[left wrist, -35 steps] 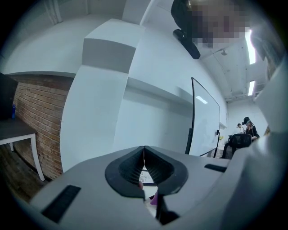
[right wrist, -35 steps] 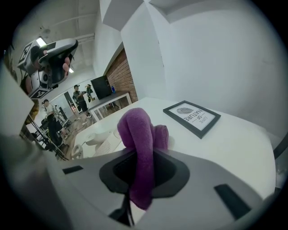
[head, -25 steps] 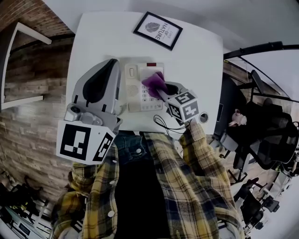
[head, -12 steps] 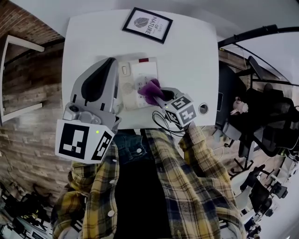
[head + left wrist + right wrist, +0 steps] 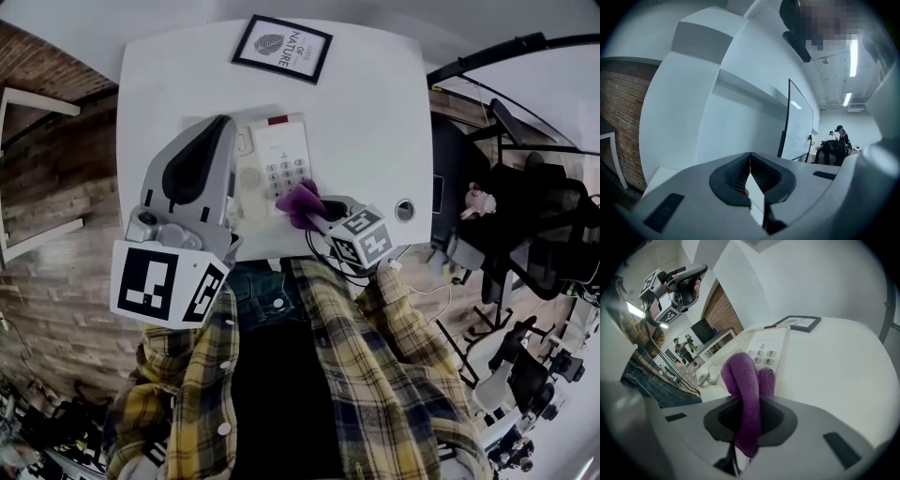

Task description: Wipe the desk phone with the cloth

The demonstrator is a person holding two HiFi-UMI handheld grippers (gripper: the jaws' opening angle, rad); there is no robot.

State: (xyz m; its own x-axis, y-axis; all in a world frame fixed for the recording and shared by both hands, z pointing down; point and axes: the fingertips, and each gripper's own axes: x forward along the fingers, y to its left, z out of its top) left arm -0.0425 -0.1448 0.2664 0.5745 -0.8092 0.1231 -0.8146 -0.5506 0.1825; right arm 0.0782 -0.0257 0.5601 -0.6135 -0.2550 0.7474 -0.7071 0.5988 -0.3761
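Note:
A white desk phone (image 5: 275,159) lies on the white table (image 5: 375,112), its keypad facing up. My right gripper (image 5: 316,210) is shut on a purple cloth (image 5: 298,203), which rests on the phone's near right corner, below the keys. In the right gripper view the cloth (image 5: 745,378) bulges out of the jaws against the phone (image 5: 764,350). My left gripper (image 5: 223,122) is held up in the air over the phone's left side, hiding the handset. Its jaws are shut and empty, and point at a wall in the left gripper view.
A black-framed print (image 5: 281,47) lies at the table's far edge. A dark cable (image 5: 323,251) loops over the near edge, and a round grommet (image 5: 404,209) sits at the right. Office chairs (image 5: 525,244) stand to the right, and a brick wall (image 5: 56,197) is at the left.
My right gripper has drawn the purple cloth down the phone's keypad toward me, from the upper keys to the near right corner. The left gripper has stayed raised.

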